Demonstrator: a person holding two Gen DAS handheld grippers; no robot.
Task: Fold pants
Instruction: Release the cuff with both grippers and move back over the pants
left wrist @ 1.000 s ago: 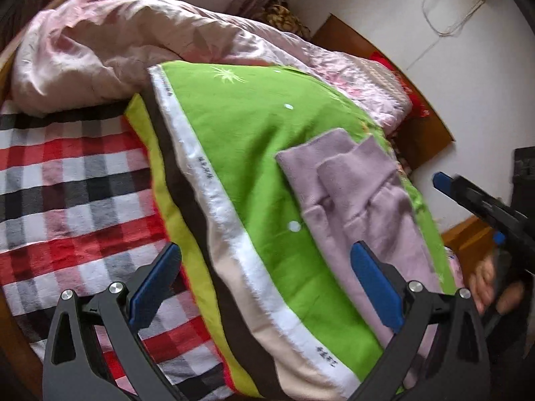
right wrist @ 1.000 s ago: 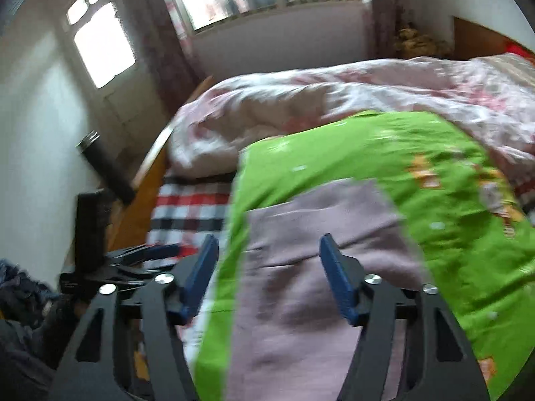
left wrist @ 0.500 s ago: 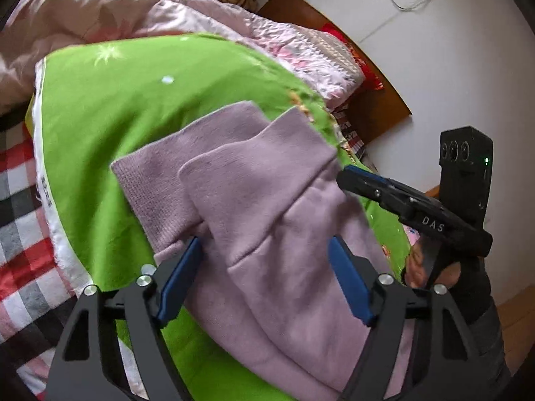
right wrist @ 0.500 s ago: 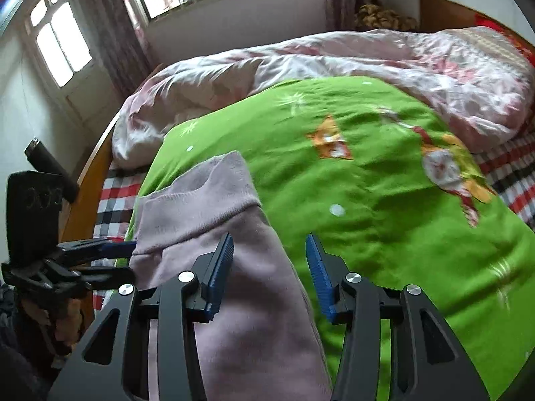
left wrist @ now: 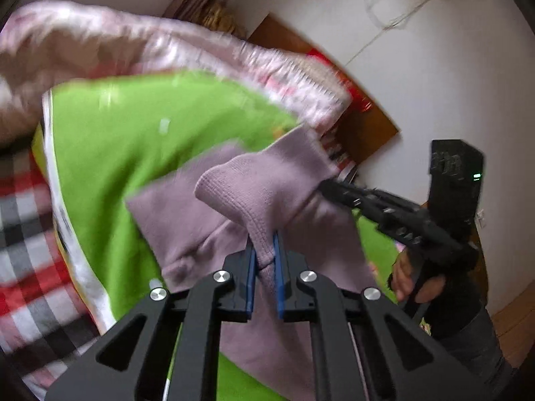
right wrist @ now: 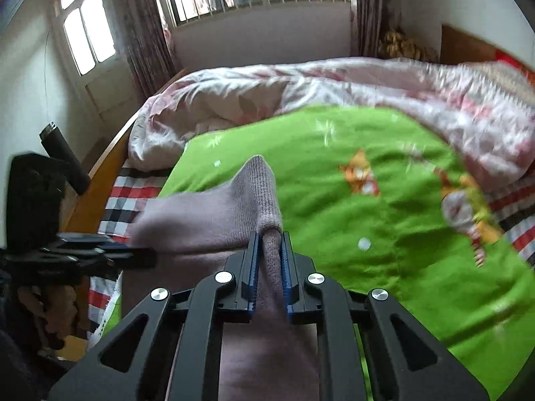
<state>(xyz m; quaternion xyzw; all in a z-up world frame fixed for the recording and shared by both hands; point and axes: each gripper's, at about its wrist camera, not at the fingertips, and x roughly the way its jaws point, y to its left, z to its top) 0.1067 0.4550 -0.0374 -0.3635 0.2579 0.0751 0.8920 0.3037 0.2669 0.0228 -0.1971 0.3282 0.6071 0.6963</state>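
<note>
One pair of mauve knit pants point(left wrist: 254, 200) lies on a green blanket point(right wrist: 384, 234), its ribbed hem lifted by two grippers: left gripper point(left wrist: 264, 250) and right gripper point(right wrist: 270, 250), each pinched closed on it.

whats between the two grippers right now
A raised stretch of the purple pants spans from the left gripper to the right gripper, each shut on it; both wrist views show it.
</note>
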